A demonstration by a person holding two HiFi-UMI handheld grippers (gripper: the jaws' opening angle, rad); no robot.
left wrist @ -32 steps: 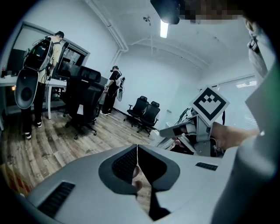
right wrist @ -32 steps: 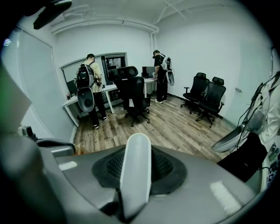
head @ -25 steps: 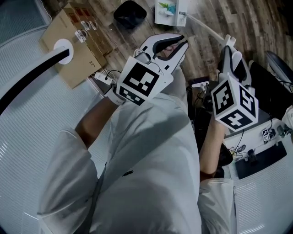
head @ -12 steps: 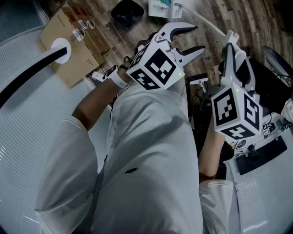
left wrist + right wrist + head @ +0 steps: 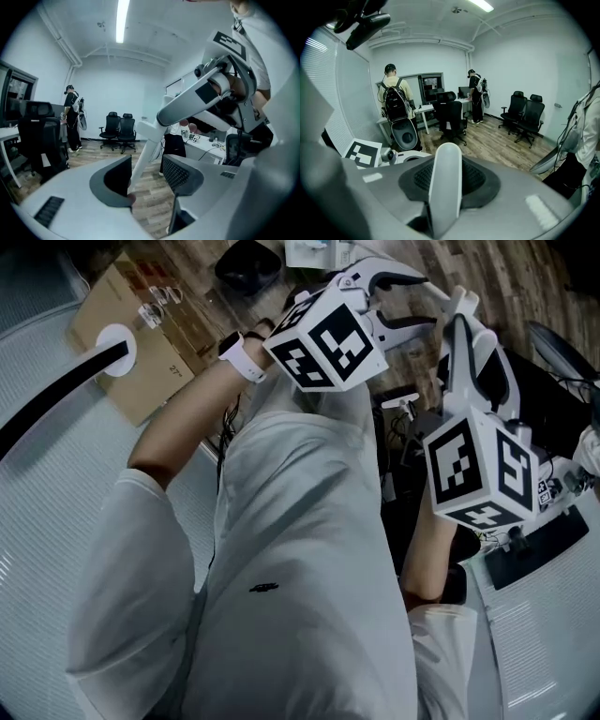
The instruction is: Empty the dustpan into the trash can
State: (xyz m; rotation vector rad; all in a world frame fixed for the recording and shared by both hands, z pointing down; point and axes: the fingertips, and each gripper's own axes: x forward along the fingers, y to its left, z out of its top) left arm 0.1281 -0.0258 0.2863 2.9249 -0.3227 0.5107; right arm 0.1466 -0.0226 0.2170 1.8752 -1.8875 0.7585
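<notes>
In the head view my right gripper (image 5: 459, 315) is shut on the dustpan's white handle (image 5: 422, 287), which runs up-left to the white dustpan (image 5: 309, 251) at the top edge. The right gripper view shows the handle's end (image 5: 445, 178) clamped between the pads. My left gripper (image 5: 424, 298) is beside it, its jaws opening. In the left gripper view the handle (image 5: 145, 150) passes between the spread pads (image 5: 117, 176) without being pressed. The black trash can (image 5: 246, 268) stands on the wooden floor, left of the dustpan.
A cardboard box (image 5: 141, 334) and a white round base with a black arm (image 5: 108, 343) lie at the left. A desk with cables (image 5: 525, 540) is at the right. Office chairs (image 5: 525, 117) and standing people (image 5: 396, 105) fill the room.
My left gripper went from shut to wide open, rolled, and moved up and right to the handle. My right gripper rose with the handle in it.
</notes>
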